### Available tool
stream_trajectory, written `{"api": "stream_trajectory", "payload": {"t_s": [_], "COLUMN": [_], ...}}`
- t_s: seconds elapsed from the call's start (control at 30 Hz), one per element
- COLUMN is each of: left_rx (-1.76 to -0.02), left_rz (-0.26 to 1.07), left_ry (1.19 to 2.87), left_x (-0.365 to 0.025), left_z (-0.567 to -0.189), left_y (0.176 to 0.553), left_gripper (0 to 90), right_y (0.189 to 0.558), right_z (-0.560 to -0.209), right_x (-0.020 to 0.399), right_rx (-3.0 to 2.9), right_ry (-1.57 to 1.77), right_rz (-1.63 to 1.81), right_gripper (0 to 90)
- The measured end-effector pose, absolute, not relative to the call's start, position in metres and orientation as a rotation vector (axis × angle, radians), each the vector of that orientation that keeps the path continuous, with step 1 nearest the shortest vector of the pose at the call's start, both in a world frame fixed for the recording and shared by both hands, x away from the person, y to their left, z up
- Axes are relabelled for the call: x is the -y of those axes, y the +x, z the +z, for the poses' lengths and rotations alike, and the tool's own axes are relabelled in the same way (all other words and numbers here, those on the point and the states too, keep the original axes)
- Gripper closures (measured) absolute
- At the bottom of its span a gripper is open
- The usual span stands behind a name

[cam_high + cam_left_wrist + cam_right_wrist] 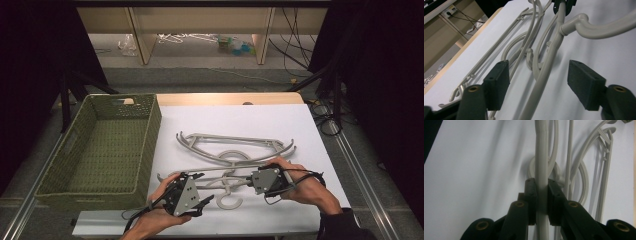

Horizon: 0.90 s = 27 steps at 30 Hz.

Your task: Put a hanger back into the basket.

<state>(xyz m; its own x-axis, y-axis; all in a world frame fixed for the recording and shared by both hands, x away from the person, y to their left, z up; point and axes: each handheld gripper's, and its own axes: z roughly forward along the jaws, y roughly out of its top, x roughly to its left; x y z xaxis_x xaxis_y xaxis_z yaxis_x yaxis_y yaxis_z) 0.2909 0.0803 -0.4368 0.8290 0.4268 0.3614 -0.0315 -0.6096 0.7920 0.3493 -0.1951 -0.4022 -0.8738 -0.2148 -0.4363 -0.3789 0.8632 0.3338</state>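
High view: near hanger (222, 186) flat on the white table (320, 150) at the front edge, between left gripper (200, 196) and right gripper (250, 181); second hanger (235, 142) just behind; green woven basket (107, 145) at left.

Left gripper view: hanger bar (544, 75) running up between the pads (499, 82), both apart from it; jaws released, not pressing.

Right gripper view: same bar (541, 157) upright between the pads (531, 195), both pressed on it; jaws clenched, grasping the bar.
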Motion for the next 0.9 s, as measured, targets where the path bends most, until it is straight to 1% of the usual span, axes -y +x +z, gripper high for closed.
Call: {"api": "stream_trajectory", "payload": {"t_s": [0.03,0.07,0.1,0.13,0.17,0.23,0.27,0.3,0.37,0.4,0.47,0.5,0.6,0.63,0.77,0.83,0.9], "left_rx": [-0.274,-0.271,-0.271,-0.262,-0.231,-0.227,-0.220,-0.188,-0.172,-0.179,-0.169,-0.164,-0.129,-0.126,-0.090,-0.101,-0.153], "left_rz": [0.661,0.658,0.658,0.666,0.647,0.627,0.615,0.604,0.613,0.592,0.611,0.611,0.637,0.619,0.624,0.613,0.563], "left_ry": [2.148,2.152,2.152,2.162,2.199,2.216,2.235,2.265,2.283,2.290,2.304,2.312,2.328,2.326,2.331,2.326,2.299], "left_x": [-0.077,-0.075,-0.075,-0.074,-0.072,-0.070,-0.068,-0.065,-0.064,-0.061,-0.061,-0.060,-0.059,-0.059,-0.058,-0.059,-0.062], "left_z": [-0.436,-0.437,-0.437,-0.437,-0.437,-0.438,-0.439,-0.441,-0.442,-0.445,-0.445,-0.445,-0.442,-0.441,-0.437,-0.436,-0.430], "left_y": [0.293,0.294,0.294,0.295,0.298,0.299,0.300,0.301,0.302,0.304,0.305,0.306,0.305,0.305,0.302,0.303,0.304], "left_gripper": [41.7,43.9,45.9,45.9,49.3,54.6,54.6,56.6,58.7,62.0,67.1,67.1,74.0,76.4,78.5,78.7,78.8], "right_y": [0.345,0.345,0.347,0.347,0.346,0.345,0.347,0.347,0.347,0.346,0.346,0.346,0.347,0.347,0.347,0.346,0.346], "right_z": [-0.401,-0.401,-0.401,-0.401,-0.401,-0.401,-0.402,-0.402,-0.402,-0.401,-0.401,-0.401,-0.401,-0.400,-0.396,-0.395,-0.392], "right_x": [0.196,0.195,0.193,0.193,0.193,0.192,0.191,0.191,0.191,0.191,0.190,0.190,0.191,0.192,0.194,0.194,0.195], "right_rx": [-2.670,-2.664,-2.643,-2.643,-2.647,-2.660,-2.644,-2.652,-2.656,-2.663,-2.654,-2.654,-2.656,-2.653,-2.627,-2.634,-2.605], "right_ry": [-0.370,-0.394,-0.445,-0.445,-0.446,-0.430,-0.464,-0.470,-0.482,-0.473,-0.488,-0.488,-0.463,-0.442,-0.443,-0.431,-0.363], "right_rz": [0.554,0.557,0.581,0.581,0.579,0.567,0.577,0.579,0.586,0.590,0.591,0.591,0.606,0.620,0.638,0.637,0.633], "right_gripper": [80.8,80.8,80.8,80.8,80.8,80.8,80.8,80.8,80.8,80.9,80.8,80.8,80.2,79.9,79.5,79.1,77.1]}}
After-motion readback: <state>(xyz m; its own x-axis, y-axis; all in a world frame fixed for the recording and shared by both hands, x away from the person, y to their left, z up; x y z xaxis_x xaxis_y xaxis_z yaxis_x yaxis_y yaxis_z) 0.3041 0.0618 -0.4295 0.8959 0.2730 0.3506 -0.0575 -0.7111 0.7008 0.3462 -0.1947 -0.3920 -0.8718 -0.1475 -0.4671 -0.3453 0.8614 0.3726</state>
